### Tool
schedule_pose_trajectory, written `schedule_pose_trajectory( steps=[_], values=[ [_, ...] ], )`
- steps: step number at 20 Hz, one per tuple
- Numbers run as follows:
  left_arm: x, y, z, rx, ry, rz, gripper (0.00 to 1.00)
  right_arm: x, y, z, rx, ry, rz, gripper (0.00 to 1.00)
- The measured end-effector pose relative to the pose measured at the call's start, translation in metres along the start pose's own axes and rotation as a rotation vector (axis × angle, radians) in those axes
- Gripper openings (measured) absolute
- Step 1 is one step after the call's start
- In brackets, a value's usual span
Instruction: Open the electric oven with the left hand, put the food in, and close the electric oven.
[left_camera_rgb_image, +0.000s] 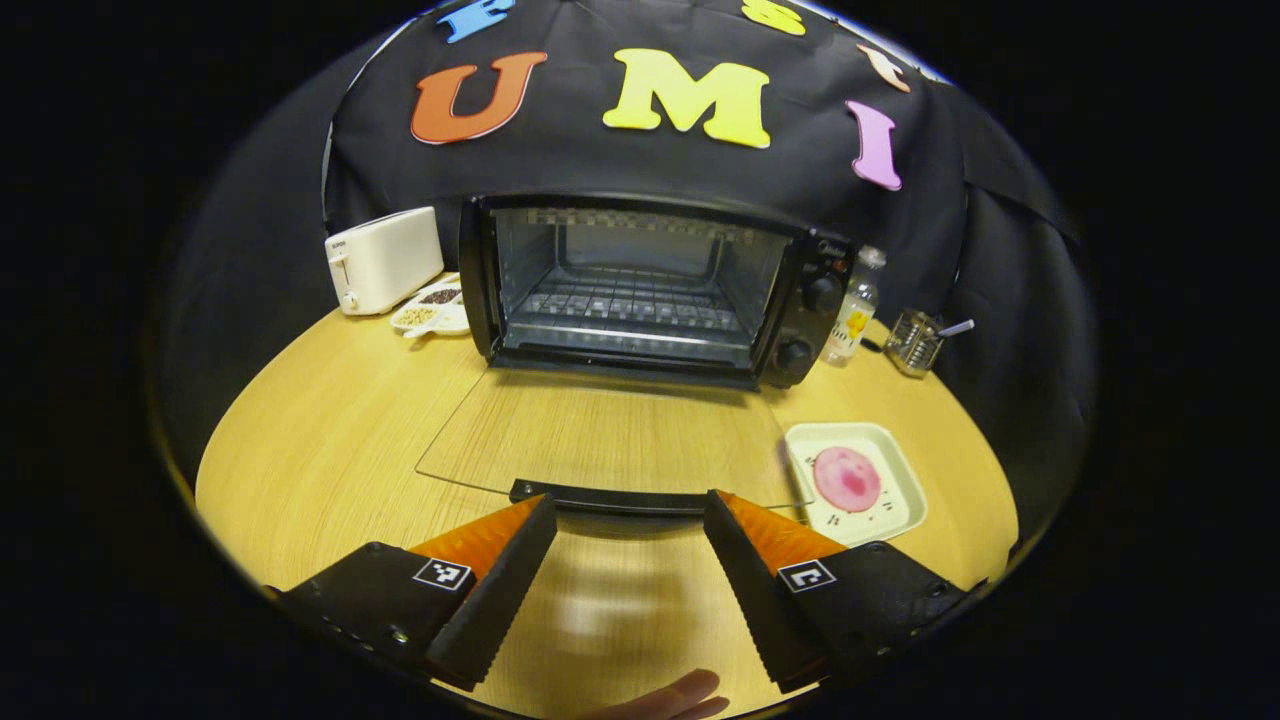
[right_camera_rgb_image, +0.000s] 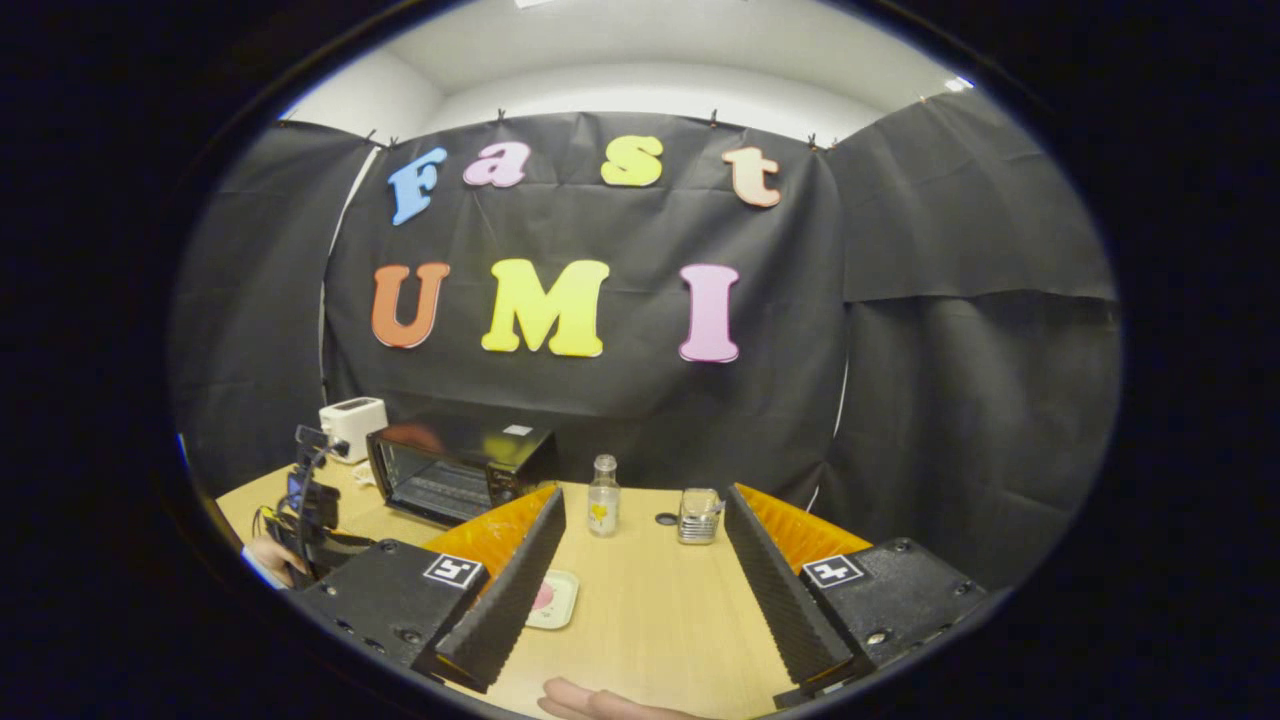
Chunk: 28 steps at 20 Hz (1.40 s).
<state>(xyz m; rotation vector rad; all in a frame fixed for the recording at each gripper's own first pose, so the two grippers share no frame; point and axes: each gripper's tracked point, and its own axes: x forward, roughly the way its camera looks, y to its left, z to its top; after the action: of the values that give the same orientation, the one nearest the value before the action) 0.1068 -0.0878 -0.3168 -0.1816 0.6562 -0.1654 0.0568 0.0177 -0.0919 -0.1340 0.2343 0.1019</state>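
Left gripper view: my left gripper (left_camera_rgb_image: 628, 520) sits with its jaws spread wide and nothing between them, just short of the dark handle (left_camera_rgb_image: 610, 497) on the clear glass door (left_camera_rgb_image: 610, 435) of the black electric oven (left_camera_rgb_image: 650, 290). The door lies folded flat on the pale wooden table (left_camera_rgb_image: 330, 440), the wire rack (left_camera_rgb_image: 630, 305) bare inside. So I judge opening done; loading comes next. The food, a round pink slice (left_camera_rgb_image: 847, 478), rests on a pale square tray (left_camera_rgb_image: 900, 470) right of the door. I'd back this hand clear of the door so the other has room.

Right gripper view: my right gripper (right_camera_rgb_image: 645, 540) is released too, raised and well apart from the tray (right_camera_rgb_image: 560, 600). I'd lower it, close on the tray rim, and keep it level going over the door onto the rack.

Writing: the white toaster (left_camera_rgb_image: 385, 258) has a small mark and the clear bottle (left_camera_rgb_image: 852, 310) a yellow label, both too small to read.
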Motion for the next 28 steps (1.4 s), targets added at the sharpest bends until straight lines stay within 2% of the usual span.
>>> schedule_pose_trajectory(
  steps=[3,7,10,14,16,17,23,24,26,28],
  values=[
    [-0.033,-0.002,0.036,0.010,-0.112,0.006,0.95,0.021,0.006,-0.010,-0.018,0.056,0.011,1.00],
    [-0.074,-0.012,0.075,0.016,-0.273,-0.037,0.95,0.053,0.023,-0.042,0.004,0.172,0.056,1.00],
    [-0.106,-0.012,0.104,0.021,-0.393,-0.030,0.95,0.078,0.040,-0.089,0.062,0.335,0.130,1.00],
    [-0.146,-0.003,0.141,0.074,-0.509,0.021,0.95,0.107,0.045,-0.151,0.112,0.562,0.161,1.00],
    [-0.164,0.004,0.152,0.099,-0.542,0.049,0.95,0.122,0.049,-0.179,0.149,0.681,0.172,1.00],
    [-0.171,0.007,0.157,0.108,-0.560,0.065,0.94,0.129,0.052,-0.192,0.166,0.734,0.182,0.92],
    [-0.181,0.025,0.166,0.124,-0.603,0.169,0.96,0.162,0.071,-0.251,0.253,0.974,0.228,0.87],
    [-0.180,0.024,0.169,0.128,-0.611,0.176,0.96,0.167,0.078,-0.257,0.250,0.998,0.254,0.86],
    [-0.175,0.019,0.164,0.116,-0.597,0.156,0.96,0.173,0.085,-0.269,0.263,1.047,0.257,0.80],
    [-0.170,0.019,0.161,0.116,-0.584,0.138,0.96,0.173,0.089,-0.283,0.264,1.118,0.249,0.69]
  ],
)
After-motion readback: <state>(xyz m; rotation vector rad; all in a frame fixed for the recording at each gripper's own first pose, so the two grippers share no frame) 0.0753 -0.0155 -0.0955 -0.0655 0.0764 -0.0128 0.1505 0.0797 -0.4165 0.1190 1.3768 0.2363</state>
